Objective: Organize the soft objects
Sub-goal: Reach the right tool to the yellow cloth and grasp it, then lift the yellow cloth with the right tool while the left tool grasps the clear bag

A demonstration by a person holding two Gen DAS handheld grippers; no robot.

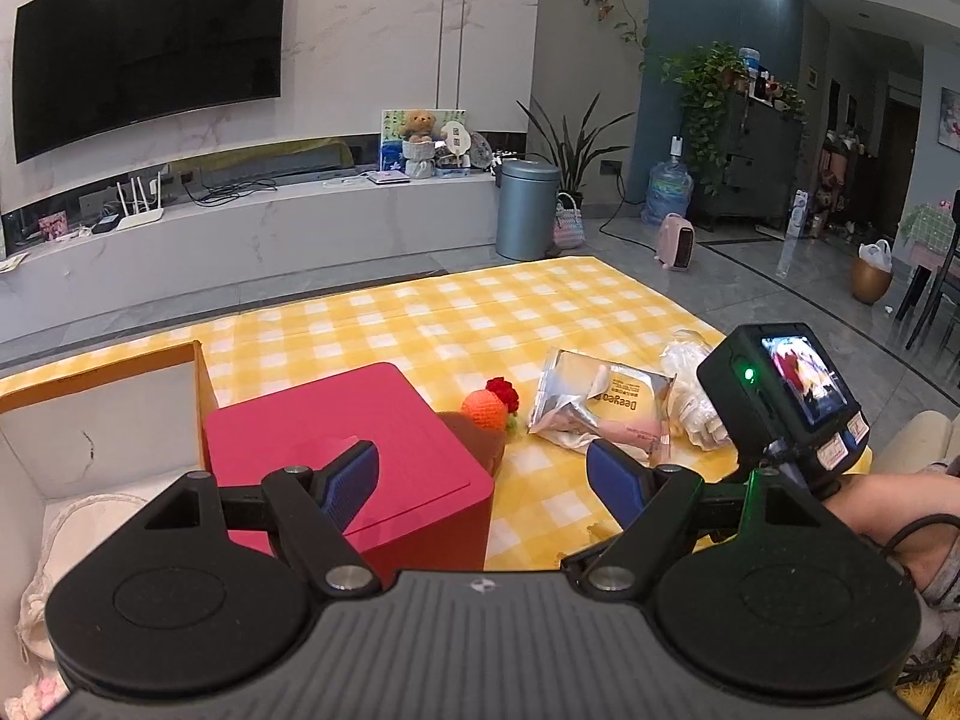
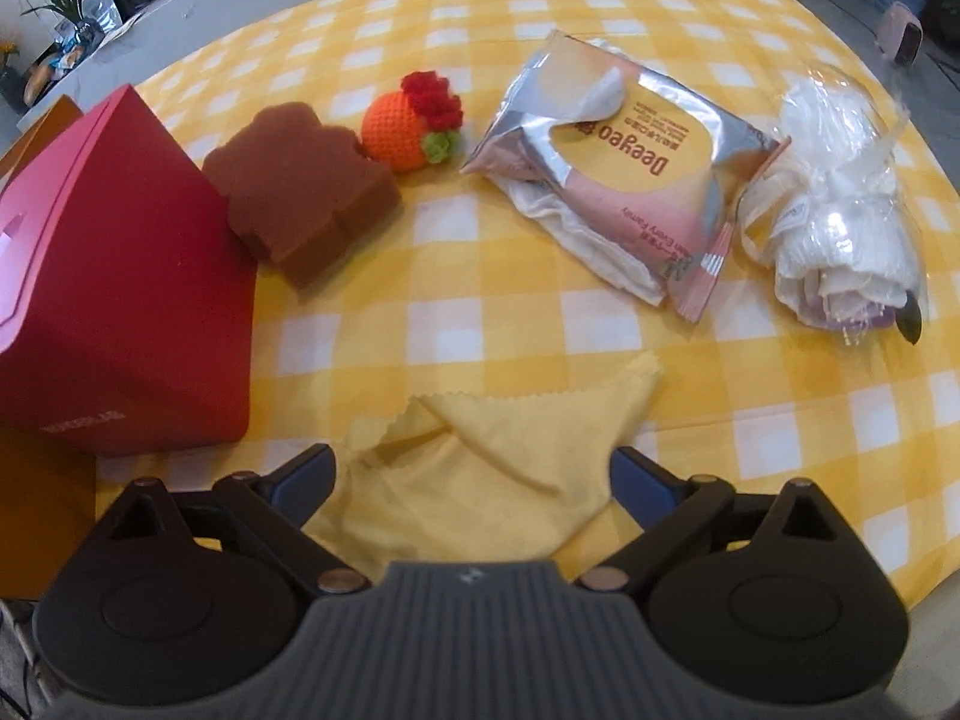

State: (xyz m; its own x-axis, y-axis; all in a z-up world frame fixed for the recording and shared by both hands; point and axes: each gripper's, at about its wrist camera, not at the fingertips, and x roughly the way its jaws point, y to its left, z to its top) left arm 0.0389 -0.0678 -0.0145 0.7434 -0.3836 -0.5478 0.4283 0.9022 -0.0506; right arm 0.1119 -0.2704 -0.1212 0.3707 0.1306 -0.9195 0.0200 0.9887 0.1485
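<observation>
Yellow gingham covered the worktop (image 2: pixel 480 276), where the red box (image 2: pixel 120 252) stood at the left with the soft things fanned out beside it, within easy reach: brown sponge (image 2: pixel 300 192), wipes pack (image 2: pixel 618 180), bagged white cloths (image 2: pixel 840 210), crocheted orange (image 2: pixel 414 120). Nearest lay the yellow cloth (image 2: pixel 492 468), and the right claw (image 2: pixel 474 480) straddled it wide open, gripping nothing, likely lined up to pinch it. The left claw (image 1: pixel 480 480) hung open and empty above the red box, apparently waiting.

Bright indoor light, fisheye-warped edges

Wall-mounted television (image 1: pixel 147 42) above white marble console (image 1: pixel 252 222), grey tiled floor (image 1: pixel 750 294).
</observation>
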